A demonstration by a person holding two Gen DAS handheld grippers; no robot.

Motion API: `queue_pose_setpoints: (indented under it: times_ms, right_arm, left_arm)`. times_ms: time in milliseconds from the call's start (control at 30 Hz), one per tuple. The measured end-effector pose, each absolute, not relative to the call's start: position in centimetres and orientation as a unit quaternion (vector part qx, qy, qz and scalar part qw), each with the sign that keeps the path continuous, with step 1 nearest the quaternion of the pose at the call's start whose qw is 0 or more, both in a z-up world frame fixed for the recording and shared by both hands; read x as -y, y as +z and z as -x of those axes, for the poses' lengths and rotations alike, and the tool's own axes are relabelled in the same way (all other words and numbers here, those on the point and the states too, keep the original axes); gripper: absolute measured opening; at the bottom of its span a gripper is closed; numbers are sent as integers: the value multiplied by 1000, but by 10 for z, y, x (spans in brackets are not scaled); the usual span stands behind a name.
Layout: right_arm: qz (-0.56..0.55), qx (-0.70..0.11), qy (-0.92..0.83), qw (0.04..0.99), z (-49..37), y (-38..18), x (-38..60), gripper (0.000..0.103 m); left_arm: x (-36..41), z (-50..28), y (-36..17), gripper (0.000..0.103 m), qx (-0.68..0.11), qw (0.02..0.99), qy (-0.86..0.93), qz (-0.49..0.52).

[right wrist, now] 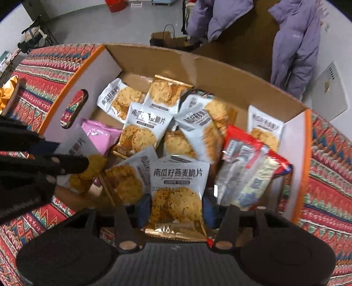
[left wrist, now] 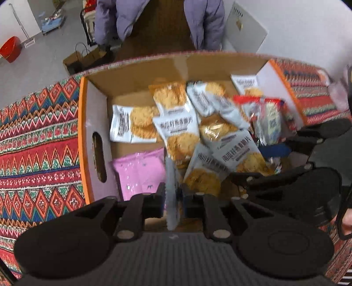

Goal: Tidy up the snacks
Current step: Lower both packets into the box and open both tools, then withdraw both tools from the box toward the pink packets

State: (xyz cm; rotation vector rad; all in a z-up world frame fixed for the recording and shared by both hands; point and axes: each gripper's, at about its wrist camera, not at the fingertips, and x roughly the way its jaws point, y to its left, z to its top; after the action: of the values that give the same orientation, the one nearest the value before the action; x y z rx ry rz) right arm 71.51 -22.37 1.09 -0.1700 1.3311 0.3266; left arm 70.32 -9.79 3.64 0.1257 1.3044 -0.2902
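Note:
An open cardboard box point(left wrist: 94, 114) point(right wrist: 220, 72) with orange edges sits on a patterned cloth and holds several white oat-crisp snack packets point(left wrist: 176, 123) point(right wrist: 145, 129), a pink packet point(left wrist: 140, 173) point(right wrist: 101, 136) and a red-and-clear packet point(left wrist: 266, 118) point(right wrist: 246, 167). My left gripper point(left wrist: 173, 200) is over the box's near edge, shut on a white packet point(left wrist: 171, 193) seen edge-on. My right gripper point(right wrist: 176, 209) is over the box, shut on an oat-crisp packet point(right wrist: 178, 193). The right gripper shows at the right of the left wrist view point(left wrist: 286, 182); the left shows at the left of the right wrist view point(right wrist: 44, 162).
The red zigzag-patterned cloth point(left wrist: 37, 140) point(right wrist: 327, 171) covers the table around the box. A gold-lined container point(right wrist: 8, 94) sits at the left edge. Beyond the table are a purple jacket point(left wrist: 206, 19) point(right wrist: 294, 44), a paper bag point(left wrist: 83, 59) and a red bucket point(left wrist: 11, 49).

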Motion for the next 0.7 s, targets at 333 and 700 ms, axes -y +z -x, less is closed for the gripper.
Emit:
queue_pose_setpoints:
  times_ms: [333,700]
  right_arm:
    - [64,-614,141,774,-696,24,233,80]
    - [50,-592,141,792,-621,60,250,87]
  left_arm:
    - [78,-681,41,68,-632,764,-120,-53]
    - [63,-585,78,80,-618,771,-152,-38]
